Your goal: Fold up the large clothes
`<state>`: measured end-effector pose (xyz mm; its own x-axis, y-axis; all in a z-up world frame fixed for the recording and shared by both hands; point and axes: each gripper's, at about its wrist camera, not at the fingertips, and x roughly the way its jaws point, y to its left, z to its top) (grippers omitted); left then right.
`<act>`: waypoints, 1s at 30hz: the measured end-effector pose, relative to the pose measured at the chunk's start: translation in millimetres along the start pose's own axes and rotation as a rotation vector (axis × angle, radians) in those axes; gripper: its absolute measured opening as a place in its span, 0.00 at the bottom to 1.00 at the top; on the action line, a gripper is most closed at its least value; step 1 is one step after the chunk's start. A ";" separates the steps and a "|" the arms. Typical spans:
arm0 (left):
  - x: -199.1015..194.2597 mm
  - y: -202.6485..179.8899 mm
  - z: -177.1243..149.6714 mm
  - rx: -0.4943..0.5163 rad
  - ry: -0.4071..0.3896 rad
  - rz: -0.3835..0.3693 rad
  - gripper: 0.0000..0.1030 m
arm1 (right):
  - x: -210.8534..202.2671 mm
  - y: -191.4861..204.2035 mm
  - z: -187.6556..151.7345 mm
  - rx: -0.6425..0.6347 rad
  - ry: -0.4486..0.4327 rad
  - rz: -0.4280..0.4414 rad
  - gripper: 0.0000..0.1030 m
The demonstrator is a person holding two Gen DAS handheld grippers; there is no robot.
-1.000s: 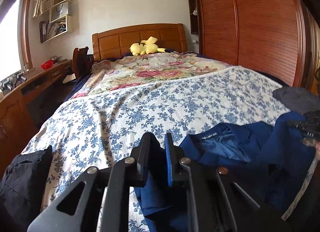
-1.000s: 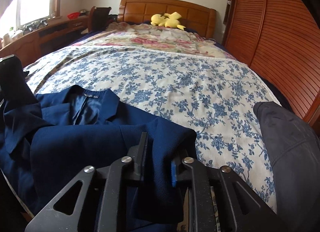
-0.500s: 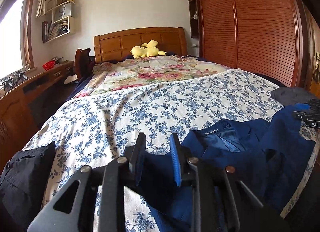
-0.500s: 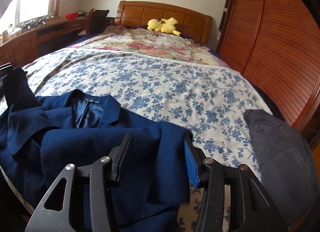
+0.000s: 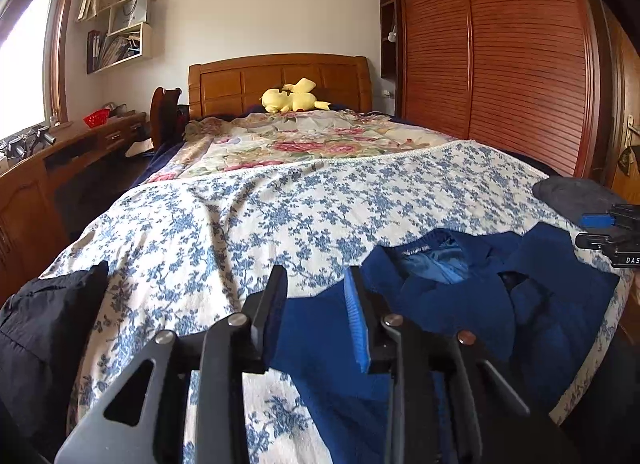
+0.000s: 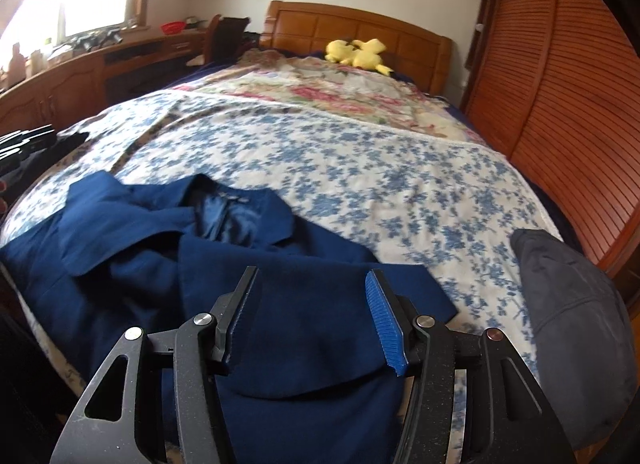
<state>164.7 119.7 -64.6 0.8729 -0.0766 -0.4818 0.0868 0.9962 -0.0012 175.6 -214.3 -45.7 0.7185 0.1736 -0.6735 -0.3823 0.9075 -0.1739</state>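
A dark blue jacket (image 5: 460,304) lies spread at the near edge of the bed, collar up and lining showing; the right wrist view has the jacket (image 6: 132,264) reaching under the fingers. My left gripper (image 5: 315,276) is over the jacket's left part. Its jaws are opening, with blue cloth lying loose between them and the pads not pressing on it. My right gripper (image 6: 311,276) is over the jacket's right part. Its jaws are opening wide, the cloth flat beneath them. The right gripper (image 5: 612,236) also shows at the far right of the left wrist view.
The bed carries a blue-flowered cover (image 5: 280,203). A black garment (image 5: 40,324) lies at its near left corner, a grey garment (image 6: 572,304) at the near right. A yellow plush (image 5: 294,95) sits by the headboard. A wooden desk (image 5: 60,151) runs along the left, a wardrobe (image 5: 500,63) along the right.
Both grippers were shut on the blue jacket and have opened, letting the cloth drop onto the bed. The jacket now lies flatter, and both grippers have drawn back a little.
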 end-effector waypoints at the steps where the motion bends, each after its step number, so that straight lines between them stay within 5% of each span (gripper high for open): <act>1: 0.0 -1.7 -4.6 0.006 0.006 0.005 0.27 | 2.3 7.9 -1.7 -0.011 0.006 0.020 0.54; 11: -4.7 -6.2 -29.6 0.002 0.040 -0.011 0.27 | 25.9 62.1 -21.3 -0.105 0.115 0.110 0.54; 18: -9.5 -4.2 -31.6 -0.001 0.033 -0.013 0.27 | 49.1 60.7 -35.3 -0.174 0.228 0.005 0.54; 20: -12.2 -2.6 -30.8 -0.006 0.026 -0.014 0.27 | 52.4 54.2 -29.7 -0.188 0.225 -0.009 0.44; 22: -13.5 -0.7 -30.2 -0.012 0.026 -0.010 0.28 | 58.6 45.7 -18.8 -0.190 0.227 0.016 0.17; 24: -12.8 2.0 -30.6 -0.020 0.034 -0.001 0.28 | 65.0 40.5 -7.3 -0.202 0.229 0.014 0.06; 30: -13.6 9.4 -29.6 -0.033 0.028 0.006 0.28 | 93.0 34.0 43.4 -0.283 0.196 -0.091 0.01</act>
<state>139.4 131.3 -84.0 0.8597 -0.0704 -0.5060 0.0655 0.9975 -0.0274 254.6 -150.8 -83.0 0.6426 -0.0047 -0.7662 -0.4873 0.7691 -0.4135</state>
